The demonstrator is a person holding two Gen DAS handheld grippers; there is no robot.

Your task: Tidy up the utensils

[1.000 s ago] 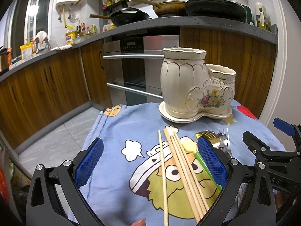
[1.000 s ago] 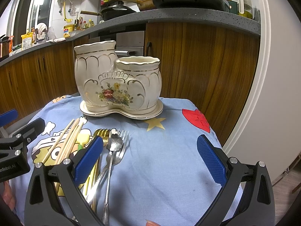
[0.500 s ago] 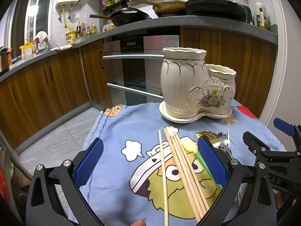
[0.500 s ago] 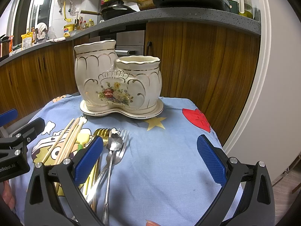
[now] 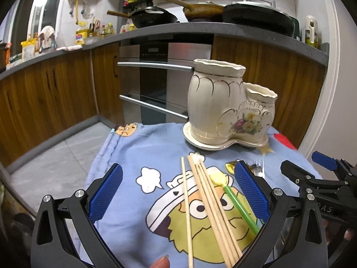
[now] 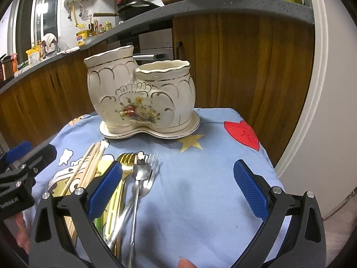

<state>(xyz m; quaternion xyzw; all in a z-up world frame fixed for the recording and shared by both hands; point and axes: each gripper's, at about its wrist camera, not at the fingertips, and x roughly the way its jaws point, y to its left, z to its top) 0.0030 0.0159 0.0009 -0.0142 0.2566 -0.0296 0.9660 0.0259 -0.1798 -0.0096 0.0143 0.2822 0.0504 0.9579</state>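
Both grippers, left point(image 5: 177, 191) and right point(image 6: 177, 187), are held wide apart and empty. Chopsticks point(image 5: 206, 197) lie loose on the cloth point(image 5: 133, 156), near the holder point(image 5: 227, 109); one pair should be pinched mid-length and lifted level.

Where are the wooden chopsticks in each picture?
Left wrist view: the chopsticks lie low in the middle, between the left gripper fingers.
Right wrist view: the chopsticks lie at lower left, just left of the right gripper.
Shared landmark: the cream flowered utensil holder stands on the cloth behind them in both.
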